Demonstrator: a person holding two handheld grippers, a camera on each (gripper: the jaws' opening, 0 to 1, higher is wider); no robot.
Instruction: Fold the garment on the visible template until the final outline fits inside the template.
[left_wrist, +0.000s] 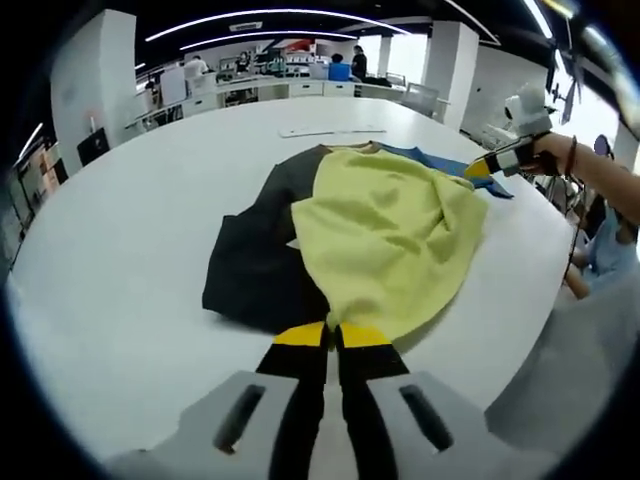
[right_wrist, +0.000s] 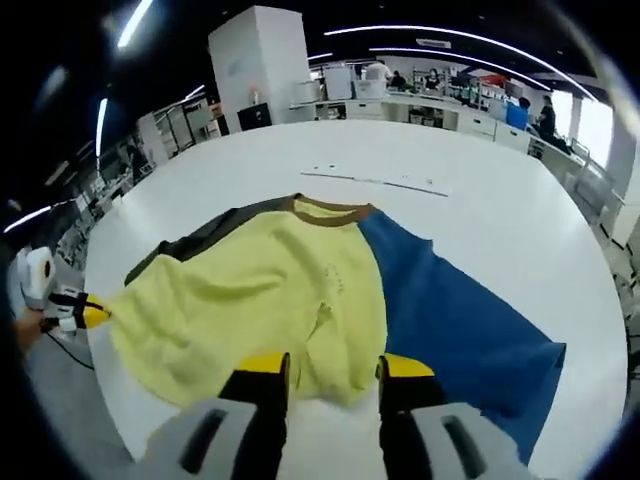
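Two yellow-tipped jaws of the left gripper (left_wrist: 327, 338) are pressed together, pinching the near edge of the garment (left_wrist: 385, 235); no gap shows between them in the left gripper view. The right gripper (right_wrist: 333, 372) has its jaws spread apart, with a fold of the yellow cloth lying between the tips; whether they actually touch it cannot be told. The garment is yellow, dark grey and blue with a brown collar, and it lies crumpled on the white table (left_wrist: 130, 220), its yellow panel thrown over the dark part. In the right gripper view the blue panel (right_wrist: 455, 330) spreads flat to the right. A thin pale strip (right_wrist: 378, 180) lies on the table beyond the collar. Desks and people stand far behind.
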